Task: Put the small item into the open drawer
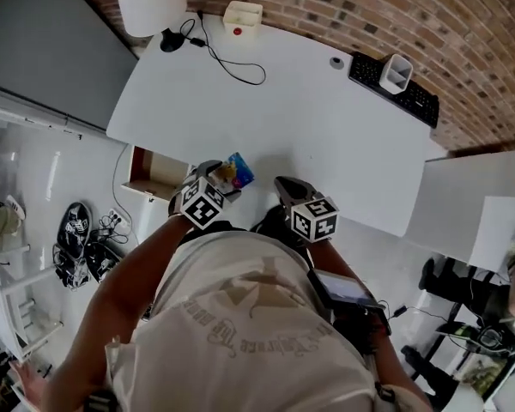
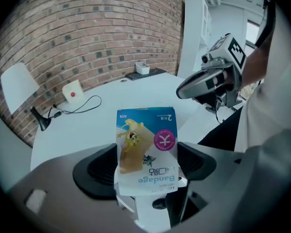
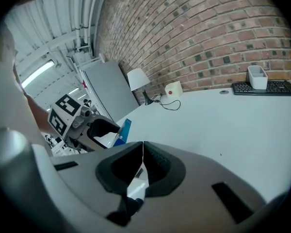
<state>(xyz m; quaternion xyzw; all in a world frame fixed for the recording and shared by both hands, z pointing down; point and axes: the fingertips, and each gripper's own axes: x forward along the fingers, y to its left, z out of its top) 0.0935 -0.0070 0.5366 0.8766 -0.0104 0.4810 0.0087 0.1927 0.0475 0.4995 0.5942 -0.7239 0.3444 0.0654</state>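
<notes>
Two grippers hover at the near edge of the white surface (image 1: pixel 309 118), and all the action is on the left. The left gripper (image 1: pixel 216 178) pinches a bandage packet (image 2: pixel 146 149) between its black pads (image 2: pixel 99 171). The packet stands up out of the jaws, a blue and white sachet with a cartoon figure and a pink round badge, its print upside down in the left gripper view. From the head view the packet sits above the front edge of the surface, clear of it and not resting on anything.

Look just to the left and lower: the open drawer (image 1: pixel 154 177) juts out from under the surface, its wooden inside showing. The packet is near it, off to its right, and not over the opening.

The right gripper (image 3: pixel 142 154) holds nothing, its jaws pressed together with only a thin seam between them. It hangs beside the left one, apart from it, its marker cube (image 1: pixel 314 217) facing up toward the head camera.

Farther back on the surface, a white lamp (image 1: pixel 150 3) stands at the far left corner. A small white box with a red dot (image 1: pixel 242 15) sits near it, and a black cable (image 1: pixel 227 58) loops between them. A black keyboard (image 1: pixel 395 88) lies by the brick wall (image 1: pixel 395 7) with a white tub (image 1: pixel 396 73) resting on it.
</notes>
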